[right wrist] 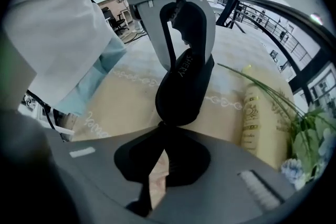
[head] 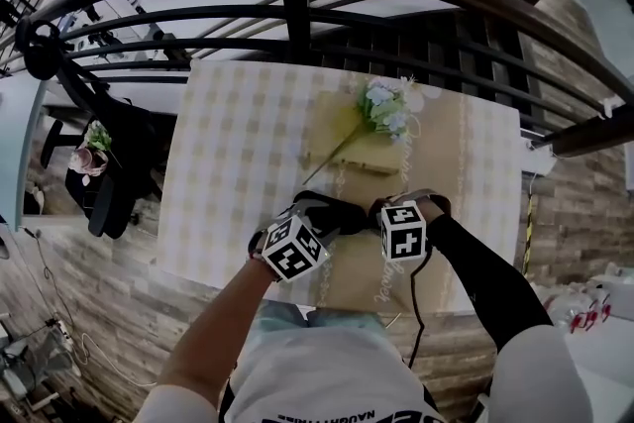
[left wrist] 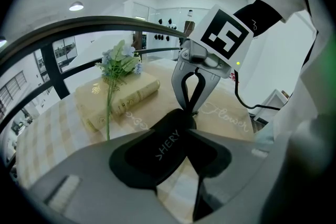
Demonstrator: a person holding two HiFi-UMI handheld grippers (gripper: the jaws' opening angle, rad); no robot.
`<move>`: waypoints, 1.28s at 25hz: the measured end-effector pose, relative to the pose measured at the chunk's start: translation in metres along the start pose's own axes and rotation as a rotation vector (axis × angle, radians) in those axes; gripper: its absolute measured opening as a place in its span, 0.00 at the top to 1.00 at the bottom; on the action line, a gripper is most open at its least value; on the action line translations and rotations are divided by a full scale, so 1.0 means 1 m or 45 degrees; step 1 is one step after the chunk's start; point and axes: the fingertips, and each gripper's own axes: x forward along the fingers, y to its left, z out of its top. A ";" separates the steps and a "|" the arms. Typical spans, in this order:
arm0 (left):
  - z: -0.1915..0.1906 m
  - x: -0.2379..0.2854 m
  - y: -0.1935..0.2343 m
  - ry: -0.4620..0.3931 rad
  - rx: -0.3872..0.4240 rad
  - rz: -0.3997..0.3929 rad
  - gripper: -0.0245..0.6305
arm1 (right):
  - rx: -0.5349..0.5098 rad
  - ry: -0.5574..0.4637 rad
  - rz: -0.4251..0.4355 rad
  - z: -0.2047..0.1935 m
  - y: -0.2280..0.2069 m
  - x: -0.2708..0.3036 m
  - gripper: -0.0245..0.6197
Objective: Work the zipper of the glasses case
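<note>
A black glasses case (head: 342, 211) hangs above the table's near edge between both grippers. My left gripper (head: 319, 213) is shut across its body; in the left gripper view the case (left wrist: 157, 152) with white lettering fills the gap between the jaws (left wrist: 173, 139). My right gripper (head: 381, 211) points steeply down, shut at the case's narrow end. In the right gripper view its jaws (right wrist: 164, 128) pinch a small nub there, seemingly the zipper pull. The case (right wrist: 181, 94) runs away to my left gripper (right wrist: 190, 63). From the left, my right gripper (left wrist: 190, 111) pinches the far tip.
A cream book (head: 362, 154) with a sprig of pale blue flowers (head: 386, 106) lies on a beige runner (head: 436, 134) over a checked cloth (head: 228, 163). A black railing (head: 297, 5) stands behind the table. A black cable (head: 411, 292) hangs from my right gripper.
</note>
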 end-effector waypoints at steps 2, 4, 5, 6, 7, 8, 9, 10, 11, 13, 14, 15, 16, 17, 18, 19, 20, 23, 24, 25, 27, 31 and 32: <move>-0.001 0.001 0.000 0.001 0.000 0.000 0.70 | 0.043 -0.027 0.009 0.004 0.007 0.004 0.92; -0.001 0.001 0.000 0.002 0.001 0.000 0.70 | 0.071 -0.039 -0.005 0.006 0.009 0.007 0.92; -0.001 0.000 0.000 0.003 0.002 0.000 0.70 | 0.089 -0.046 -0.012 0.007 0.010 0.007 0.92; -0.001 0.000 0.000 0.005 0.002 -0.001 0.70 | 0.112 -0.055 -0.014 0.008 0.011 0.006 0.92; -0.001 0.000 0.000 0.007 0.004 -0.004 0.70 | 0.140 -0.063 -0.015 0.009 0.012 0.006 0.92; 0.000 0.000 -0.001 0.008 0.007 -0.009 0.70 | 0.172 -0.069 -0.017 0.010 0.014 0.006 0.92; 0.001 0.001 -0.001 0.007 0.011 -0.013 0.70 | 0.209 -0.077 -0.020 0.011 0.016 0.006 0.92; 0.001 0.001 -0.001 0.007 0.015 -0.016 0.70 | 0.255 -0.090 -0.024 0.012 0.017 0.006 0.92; 0.001 0.001 -0.001 0.007 0.018 -0.017 0.70 | 0.314 -0.108 -0.029 0.014 0.017 0.007 0.92; 0.000 0.001 -0.001 0.009 0.022 -0.018 0.70 | 0.476 -0.148 -0.064 0.018 0.017 0.008 0.92; 0.000 0.000 -0.001 0.009 0.024 -0.020 0.70 | 0.588 -0.175 -0.102 0.019 0.016 0.009 0.92; 0.000 0.000 -0.001 0.010 0.026 -0.022 0.70 | 0.724 -0.212 -0.151 0.020 0.016 0.009 0.92; -0.001 0.000 -0.001 0.010 0.029 -0.023 0.70 | 0.876 -0.259 -0.209 0.020 0.016 0.010 0.92; -0.001 -0.001 -0.002 0.009 0.035 -0.025 0.70 | 1.027 -0.309 -0.273 0.019 0.016 0.011 0.92; -0.001 -0.001 -0.002 0.007 0.042 -0.026 0.70 | 1.162 -0.352 -0.340 0.017 0.015 0.011 0.92; -0.001 0.000 -0.002 0.005 0.049 -0.027 0.70 | 1.273 -0.382 -0.405 0.017 0.015 0.010 0.92; -0.001 0.000 -0.001 0.003 0.055 -0.030 0.70 | 1.361 -0.396 -0.462 0.018 0.015 0.009 0.92; -0.001 0.000 -0.002 0.009 0.067 -0.041 0.70 | 1.525 -0.411 -0.580 0.018 0.015 0.012 0.91; -0.001 0.000 -0.003 0.010 0.073 -0.046 0.70 | 1.562 -0.412 -0.606 0.016 0.015 0.014 0.91; 0.000 0.001 -0.003 0.010 0.078 -0.052 0.70 | 1.594 -0.411 -0.629 0.015 0.014 0.015 0.91; -0.001 0.001 -0.003 0.005 0.085 -0.062 0.70 | 1.647 -0.399 -0.673 0.013 0.014 0.015 0.91; -0.003 -0.002 0.000 0.001 0.093 -0.070 0.70 | 1.708 -0.391 -0.726 0.015 0.011 0.013 0.91; -0.002 -0.002 0.000 -0.001 0.093 -0.074 0.70 | 1.718 -0.395 -0.740 0.015 0.010 0.013 0.91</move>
